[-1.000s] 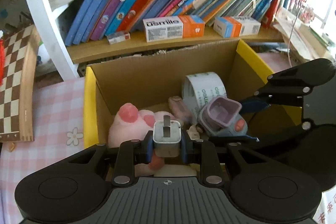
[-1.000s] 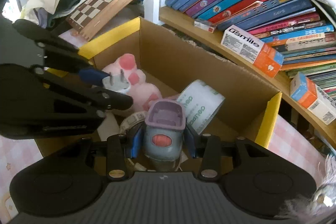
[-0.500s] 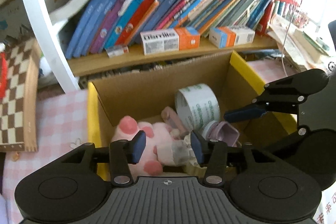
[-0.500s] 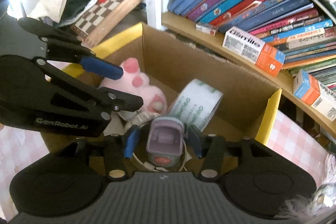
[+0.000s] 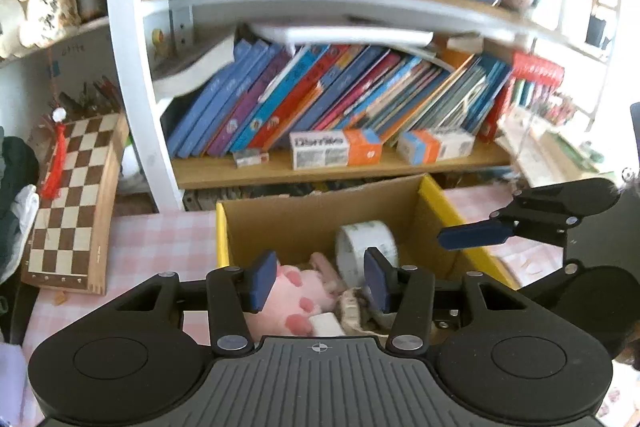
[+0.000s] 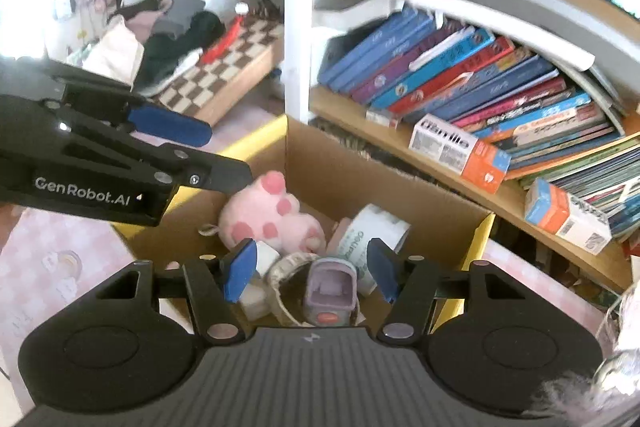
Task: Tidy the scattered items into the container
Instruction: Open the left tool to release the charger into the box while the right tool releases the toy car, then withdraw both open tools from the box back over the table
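Both jaws just opened and empty, the left hand-held gripper [image 5: 318, 285] and right hand-held gripper [image 6: 308, 271] should lift straight clear of the cardboard box [image 6: 400, 187], bottom centre.

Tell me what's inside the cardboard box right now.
Inside the cardboard box: a pink plush toy, a tape roll, a white charger, a purple-grey clip device and a woven ring. The box floor beneath them is hidden.

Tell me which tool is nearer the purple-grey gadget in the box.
Right. The right tool hangs open just above the gadget; the left tool, also open, sits over the pink plush beside it.
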{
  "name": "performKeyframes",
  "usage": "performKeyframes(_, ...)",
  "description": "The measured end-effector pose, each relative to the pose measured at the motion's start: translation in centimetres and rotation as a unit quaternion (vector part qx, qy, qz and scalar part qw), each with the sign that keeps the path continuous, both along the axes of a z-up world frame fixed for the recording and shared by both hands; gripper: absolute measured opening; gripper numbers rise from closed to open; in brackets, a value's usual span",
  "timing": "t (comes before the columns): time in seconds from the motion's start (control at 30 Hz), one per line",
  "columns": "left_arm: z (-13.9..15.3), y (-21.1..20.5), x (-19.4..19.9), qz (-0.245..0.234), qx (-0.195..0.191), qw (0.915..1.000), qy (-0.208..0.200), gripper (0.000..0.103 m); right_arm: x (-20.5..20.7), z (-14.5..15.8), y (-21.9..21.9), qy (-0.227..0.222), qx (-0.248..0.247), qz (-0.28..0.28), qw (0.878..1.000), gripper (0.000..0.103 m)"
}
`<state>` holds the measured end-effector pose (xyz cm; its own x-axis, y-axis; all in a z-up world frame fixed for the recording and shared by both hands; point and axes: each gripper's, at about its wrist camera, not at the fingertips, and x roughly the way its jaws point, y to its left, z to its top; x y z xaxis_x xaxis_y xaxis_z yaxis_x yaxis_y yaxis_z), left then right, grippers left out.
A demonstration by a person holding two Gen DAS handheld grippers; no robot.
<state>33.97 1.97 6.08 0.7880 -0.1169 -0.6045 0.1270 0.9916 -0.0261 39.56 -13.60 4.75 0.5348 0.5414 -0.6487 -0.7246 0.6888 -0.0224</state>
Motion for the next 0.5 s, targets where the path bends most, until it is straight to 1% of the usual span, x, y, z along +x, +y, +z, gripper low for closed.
performKeyframes(0.07, 0.6, -0.4, -1.5, -0.003, -0.002, 0.9999, -0.016, 0.059, -1.3, 0.8, -0.4, -0.009, 0.011, -0.009, 1.000, 0.060)
performKeyframes(0.23, 1.7, -1.1, -6.4, -0.013, 0.003, 0.9984, -0.055, 0.061, -5.5, 2.6, -2.2, -0.031, 0.043, -0.045, 0.998, 0.063)
performKeyframes(0.27, 1.9, -1.1, -7.4, -0.014, 0.002, 0.9980, -0.062, 0.063, -6.4, 2.9, -2.6, -0.037, 0.049, -0.054, 0.997, 0.064)
performKeyframes(0.3, 1.9, -1.1, -8.6, -0.014, 0.001, 0.9975, -0.069, 0.067, -7.5, 3.1, -2.9, -0.044, 0.051, -0.060, 0.996, 0.064)
performKeyframes(0.37, 2.0, -1.0, -10.9, -0.012, 0.002, 0.9967, -0.080, 0.068, -9.7, 3.3, -3.5, -0.058, 0.053, -0.075, 0.994, 0.065)
performKeyframes(0.5, 1.8, -0.7, -15.3, -0.007, 0.004, 0.9956, -0.094, 0.069, -14.1, 3.1, -4.5, -0.068, 0.059, -0.105, 0.990, 0.065)
